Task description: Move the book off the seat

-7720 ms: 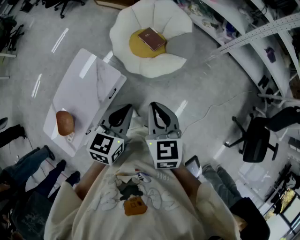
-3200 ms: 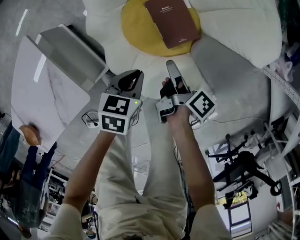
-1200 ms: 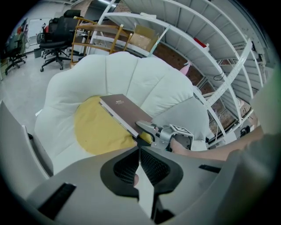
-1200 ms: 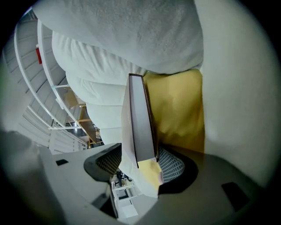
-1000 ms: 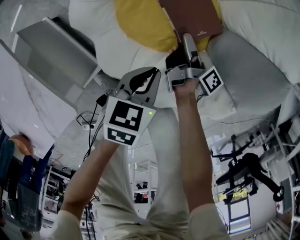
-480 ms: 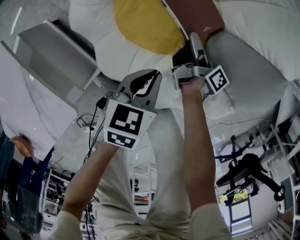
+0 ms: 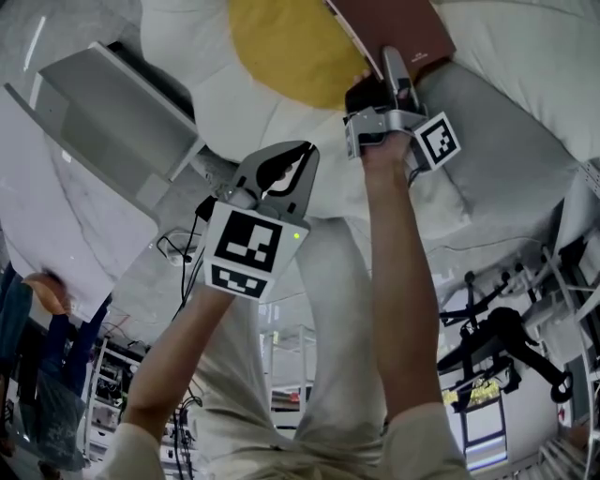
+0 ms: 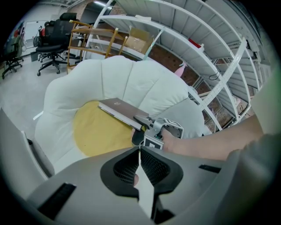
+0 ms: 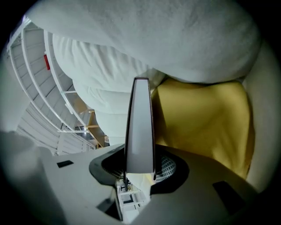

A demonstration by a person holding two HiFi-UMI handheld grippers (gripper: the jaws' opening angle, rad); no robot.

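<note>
A brown book [image 7: 403, 28] lies on the yellow centre [image 7: 281, 47] of a white flower-shaped seat [image 7: 506, 56]. My right gripper [image 7: 389, 61] reaches level to the book's near edge. In the right gripper view the book [image 9: 140, 127] stands edge-on between the jaws, which have just been closing; a little room still shows beside it, so the right gripper [image 9: 139, 154] is open around the book. My left gripper [image 7: 302, 155] hangs shut and empty short of the seat. In the left gripper view the book [image 8: 120, 110] slants above the cushion [image 8: 96, 132], with the right gripper [image 8: 139, 124] at its near corner.
A white marble-look table [image 7: 56, 216] and a grey ledge [image 7: 122, 103] stand to the left, with cables [image 7: 178, 244] on the floor. A black office chair [image 7: 497, 337] is at the right. A person in blue [image 7: 19, 319] stands at far left. Metal shelving [image 8: 184, 39] rises behind the seat.
My right gripper has slid forward and a bit right along the book's near edge, and its jaws have narrowed around it. The left gripper has stayed put.
</note>
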